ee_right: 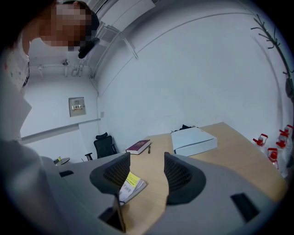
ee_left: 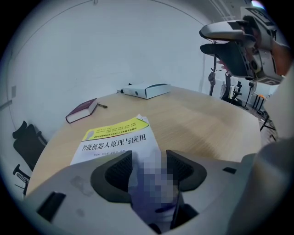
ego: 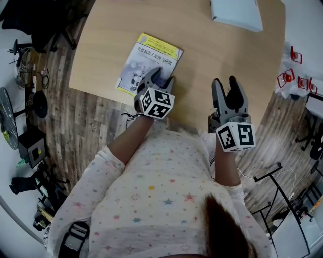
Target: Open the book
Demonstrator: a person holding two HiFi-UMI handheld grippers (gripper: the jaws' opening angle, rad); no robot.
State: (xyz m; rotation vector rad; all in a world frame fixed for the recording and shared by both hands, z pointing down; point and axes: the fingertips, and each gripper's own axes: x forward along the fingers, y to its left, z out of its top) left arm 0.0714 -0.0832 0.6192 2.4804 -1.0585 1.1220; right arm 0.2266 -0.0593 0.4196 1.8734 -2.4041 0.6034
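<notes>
A closed book (ego: 149, 63) with a white cover and a yellow band lies flat on the wooden table (ego: 217, 50). My left gripper (ego: 160, 78) hovers at the book's near right corner, jaws apart. In the left gripper view the book (ee_left: 115, 137) stretches ahead, and its near edge shows in the gap of the left gripper (ee_left: 149, 167), partly under a mosaic patch. My right gripper (ego: 225, 85) is to the right, over bare table near the front edge, open and empty. From the right gripper (ee_right: 147, 170) the book (ee_right: 131, 186) appears low and left.
A white flat box (ego: 237, 12) sits at the table's far side. A dark red book (ee_left: 82, 110) and a pen (ee_right: 149, 149) lie at the far left. Red objects (ego: 287, 75) stand off the table's right edge. An office chair (ee_right: 104, 144) is behind the table.
</notes>
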